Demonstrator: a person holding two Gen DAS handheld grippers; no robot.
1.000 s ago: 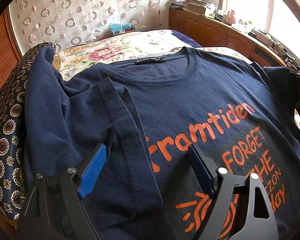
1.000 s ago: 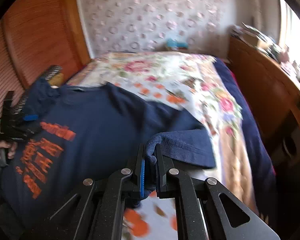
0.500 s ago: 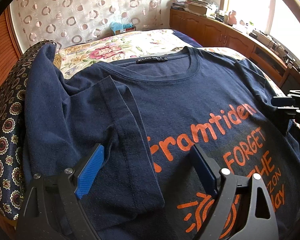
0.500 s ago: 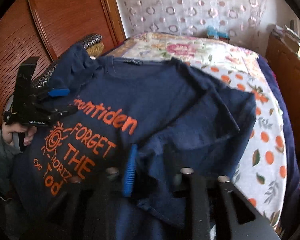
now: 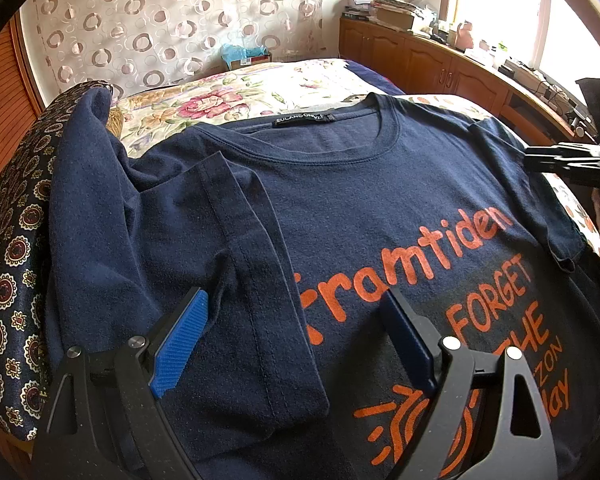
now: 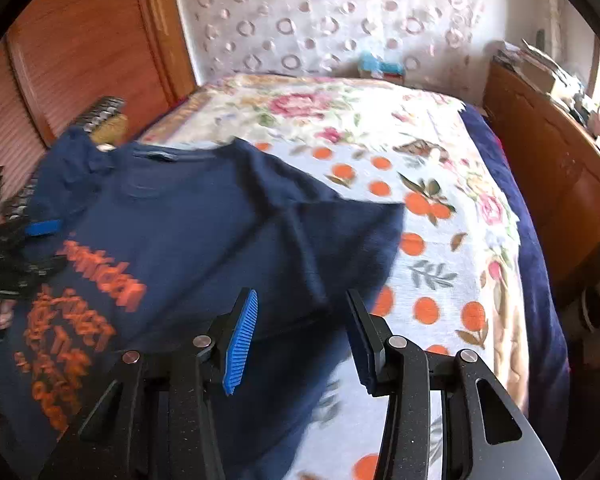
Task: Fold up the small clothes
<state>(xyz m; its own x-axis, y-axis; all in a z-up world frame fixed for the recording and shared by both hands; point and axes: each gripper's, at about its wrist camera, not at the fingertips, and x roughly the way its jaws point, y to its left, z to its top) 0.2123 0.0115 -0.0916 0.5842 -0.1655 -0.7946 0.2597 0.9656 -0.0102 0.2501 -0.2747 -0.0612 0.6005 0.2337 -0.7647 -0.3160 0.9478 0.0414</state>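
Navy knit tee (orange print), ribbed blue pads

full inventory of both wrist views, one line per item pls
navy cotton T-shirt with orange print: 1, navy, spread face-up on the bed, both sleeves folded inward
floral bedspread: 1, white with pink flowers and orange fruit, under the shirt
dark medallion-patterned cloth: 1, black with cream and red medallions, left edge of the bed, partly under the shirt
circle-print curtain: 1, cream with brown rings, behind the bed
wooden cabinet run: 1, brown, under the window, cluttered top
light-blue box: 1, at the bed's far end
left gripper: 1, black with blue pads, open over the shirt
right gripper: 1, black with blue pads, open
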